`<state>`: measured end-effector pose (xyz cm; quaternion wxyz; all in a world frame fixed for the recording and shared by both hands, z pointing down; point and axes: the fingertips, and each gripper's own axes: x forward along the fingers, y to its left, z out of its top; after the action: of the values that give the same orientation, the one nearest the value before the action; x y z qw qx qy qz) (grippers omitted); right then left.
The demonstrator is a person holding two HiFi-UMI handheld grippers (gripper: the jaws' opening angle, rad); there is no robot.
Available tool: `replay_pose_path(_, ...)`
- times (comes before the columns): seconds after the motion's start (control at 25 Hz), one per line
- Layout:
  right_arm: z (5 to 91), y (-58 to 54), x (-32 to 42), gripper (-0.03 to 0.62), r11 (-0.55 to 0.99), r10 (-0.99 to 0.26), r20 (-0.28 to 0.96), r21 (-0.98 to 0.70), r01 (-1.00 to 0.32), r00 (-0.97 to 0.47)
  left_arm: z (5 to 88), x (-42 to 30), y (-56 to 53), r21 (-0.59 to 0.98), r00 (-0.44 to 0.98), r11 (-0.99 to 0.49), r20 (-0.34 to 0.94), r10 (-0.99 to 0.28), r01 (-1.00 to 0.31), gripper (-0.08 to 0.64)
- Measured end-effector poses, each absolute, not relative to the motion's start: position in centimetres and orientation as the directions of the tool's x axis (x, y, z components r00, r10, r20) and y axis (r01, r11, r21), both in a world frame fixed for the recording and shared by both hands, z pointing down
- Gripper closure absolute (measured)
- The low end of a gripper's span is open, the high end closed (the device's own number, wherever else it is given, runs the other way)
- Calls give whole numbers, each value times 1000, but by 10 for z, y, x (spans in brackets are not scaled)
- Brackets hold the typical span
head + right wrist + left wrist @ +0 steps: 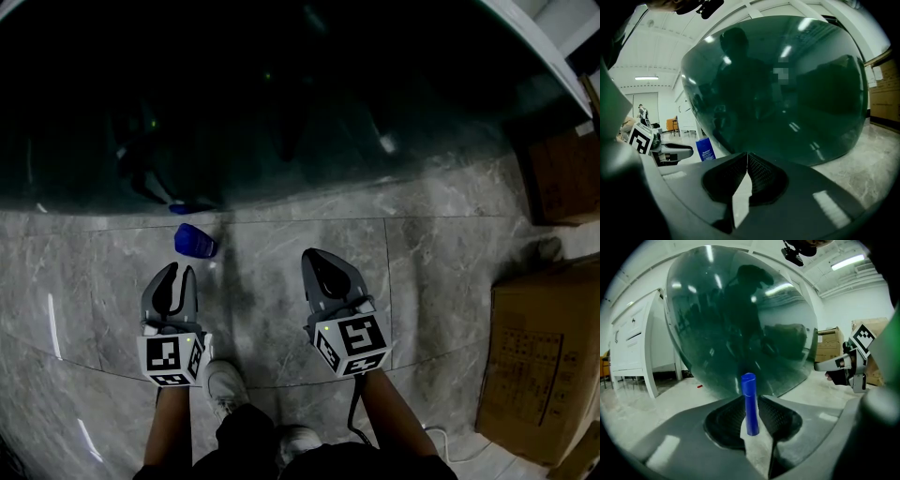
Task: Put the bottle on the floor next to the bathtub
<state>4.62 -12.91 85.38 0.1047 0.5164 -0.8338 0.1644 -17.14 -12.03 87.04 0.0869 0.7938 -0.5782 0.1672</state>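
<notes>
Underfoot, looking at glossy grey marble floor (272,258) running up to the green tub (281,94). Seeing the blue bottle (195,241) standing just beside the tub. Holding the left gripper (182,270) just short of it, away from the tub, jaws slightly parted, empty. Holding the right gripper (314,255) farther along the tub, jaws together on nothing. Probably risking a nudge from the left gripper on backing off, toppling so slim a bottle on slick tile. Noting boxes (539,356) well off from the tub, a white cabinet (633,343) beside it.
</notes>
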Motion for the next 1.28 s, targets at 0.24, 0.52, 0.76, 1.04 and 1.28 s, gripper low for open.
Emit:
replay_pose_path(0.24,857,-129,46,560,410,-825,349,-173,-896,-445,875,-171,-120,-52,267,-309,380,-886,-950,558)
replay_pose_path(0.52,850,-131,51,566,391,-847,315,-173,-904,-427,871,-166,-122,-70,275,-323,377,-885,-944,558)
replay_pose_path(0.76,835,-136,51,566,380,-857,299,-184,-906,-420,853,-166,-126,-85,269,-321,370,-889,-943,558)
replay_pose_path(1.04,805,-140,53,566,389,-864,279,-159,-907,-419,826,-169,-132,-99,290,-345,359,-887,-933,560)
replay_pose_path(1.28,760,-136,45,566,430,-861,265,-78,-899,-435,792,-168,-129,-89,319,-374,368,-874,-923,560)
